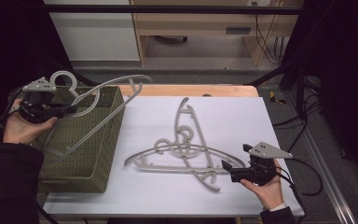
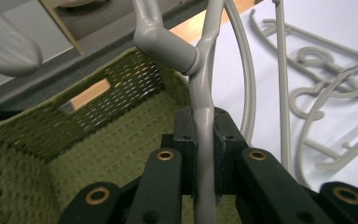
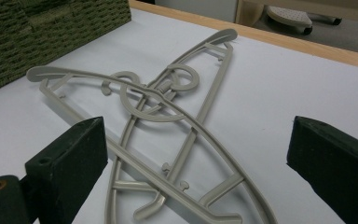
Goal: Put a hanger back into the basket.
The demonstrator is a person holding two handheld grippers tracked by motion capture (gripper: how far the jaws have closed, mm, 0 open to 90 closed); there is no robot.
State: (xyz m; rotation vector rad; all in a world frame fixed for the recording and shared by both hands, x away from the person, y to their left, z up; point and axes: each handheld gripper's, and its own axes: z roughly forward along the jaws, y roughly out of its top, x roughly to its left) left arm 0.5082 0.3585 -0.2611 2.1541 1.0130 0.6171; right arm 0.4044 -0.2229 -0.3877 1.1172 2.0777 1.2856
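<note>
Left gripper (image 1: 70,110): clamped on neck of a grey hanger (image 1: 103,109), held tilted over green woven basket (image 1: 103,172) directly below and ahead. Right gripper (image 3: 198,154): jaws wide, empty, aimed at two crossed hangers (image 1: 186,151) lying just ahead on white table (image 1: 261,116). Step, judged: loading hangers into basket; next calls for lowering and release inside rim. Hanger's far end overhangs basket wall; bare table right of pile.

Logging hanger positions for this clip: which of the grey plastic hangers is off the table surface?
The grey plastic hanger clamped in the left gripper, propped over the green woven basket. The two other hangers lie crossed, flat on the white tabletop.
</note>
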